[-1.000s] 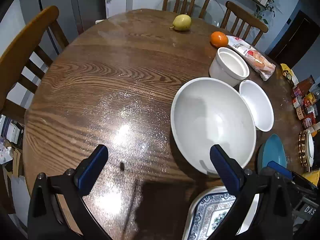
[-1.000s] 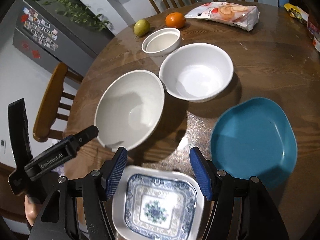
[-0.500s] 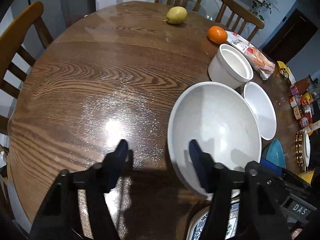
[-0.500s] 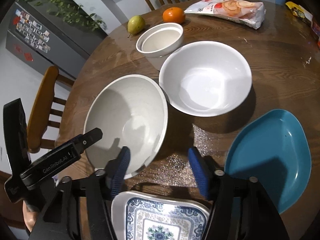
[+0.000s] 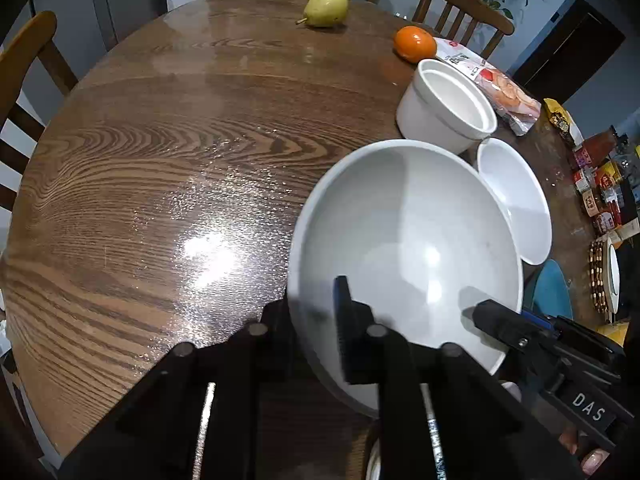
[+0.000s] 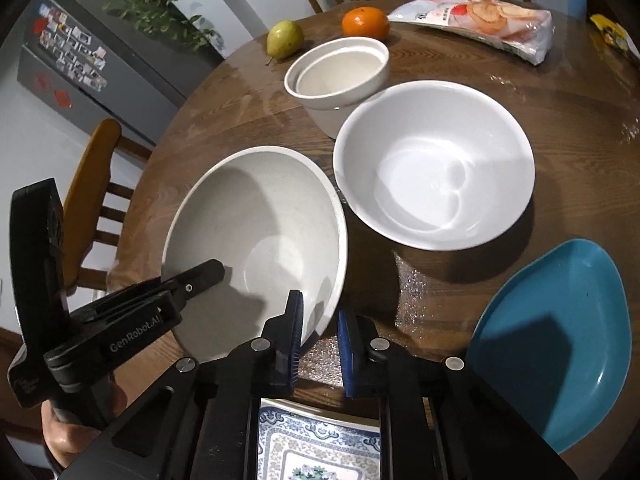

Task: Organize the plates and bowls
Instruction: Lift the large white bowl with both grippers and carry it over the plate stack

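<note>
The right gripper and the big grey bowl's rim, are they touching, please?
Cannot tell. In the right wrist view the right gripper straddles the grey bowl rim; a gap shows beside the outer finger, the inner one's contact is hidden.

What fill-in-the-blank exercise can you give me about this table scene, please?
1. The fruit beside the orange is a ___.
2. The left gripper and the right gripper both straddle the rim of the largest ___.
3. The round table has a top made of ___.

Missing words: pear; bowl; wood.
</note>
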Action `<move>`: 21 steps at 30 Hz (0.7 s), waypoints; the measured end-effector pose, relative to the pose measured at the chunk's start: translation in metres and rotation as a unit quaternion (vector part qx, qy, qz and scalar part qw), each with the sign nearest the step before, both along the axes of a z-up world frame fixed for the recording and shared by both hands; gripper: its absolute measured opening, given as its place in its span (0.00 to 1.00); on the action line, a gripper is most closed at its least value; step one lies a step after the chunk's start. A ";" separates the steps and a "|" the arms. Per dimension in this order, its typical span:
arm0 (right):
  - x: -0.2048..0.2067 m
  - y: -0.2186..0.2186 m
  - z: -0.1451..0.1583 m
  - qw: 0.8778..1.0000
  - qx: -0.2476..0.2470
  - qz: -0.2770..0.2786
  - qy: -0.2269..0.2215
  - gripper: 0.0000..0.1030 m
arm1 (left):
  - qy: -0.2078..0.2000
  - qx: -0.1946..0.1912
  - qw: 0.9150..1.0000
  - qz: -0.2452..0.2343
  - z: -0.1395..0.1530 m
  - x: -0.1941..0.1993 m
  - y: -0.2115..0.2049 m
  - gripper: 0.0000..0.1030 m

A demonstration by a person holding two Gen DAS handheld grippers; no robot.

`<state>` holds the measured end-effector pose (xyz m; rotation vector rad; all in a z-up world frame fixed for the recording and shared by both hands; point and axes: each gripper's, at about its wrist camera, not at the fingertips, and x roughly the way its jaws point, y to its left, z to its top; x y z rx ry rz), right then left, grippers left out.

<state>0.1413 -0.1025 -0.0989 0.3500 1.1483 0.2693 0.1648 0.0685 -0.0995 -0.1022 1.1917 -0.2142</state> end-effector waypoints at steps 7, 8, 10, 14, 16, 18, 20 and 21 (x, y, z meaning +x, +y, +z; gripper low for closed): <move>-0.006 -0.001 0.009 1.000 0.013 -0.001 -0.008 0.17 | -0.021 0.009 1.000 0.004 0.015 -0.011 -0.002 0.12; -0.008 -0.001 0.013 1.000 0.014 0.000 -0.012 0.17 | -0.025 0.011 1.000 0.004 0.018 -0.012 -0.002 0.12; -0.013 -0.003 0.020 1.000 0.016 0.002 -0.020 0.17 | -0.033 0.011 0.999 0.004 0.025 -0.017 -0.003 0.12; -0.024 -0.011 0.032 0.999 0.024 0.007 -0.028 0.17 | -0.048 0.008 0.999 0.000 0.039 -0.034 -0.007 0.12; -0.031 -0.016 0.037 0.999 0.027 0.008 -0.030 0.17 | -0.055 0.006 0.998 -0.003 0.046 -0.044 -0.010 0.12; -0.041 -0.019 0.040 0.999 0.027 0.010 -0.031 0.17 | -0.058 0.006 0.998 -0.008 0.050 -0.054 -0.015 0.12; -0.052 -0.023 0.042 0.999 0.026 0.012 -0.029 0.17 | -0.060 0.005 0.998 -0.013 0.053 -0.067 -0.020 0.12; -0.056 -0.025 0.042 0.999 0.026 0.012 -0.028 0.17 | -0.059 0.005 0.998 -0.016 0.053 -0.071 -0.022 0.12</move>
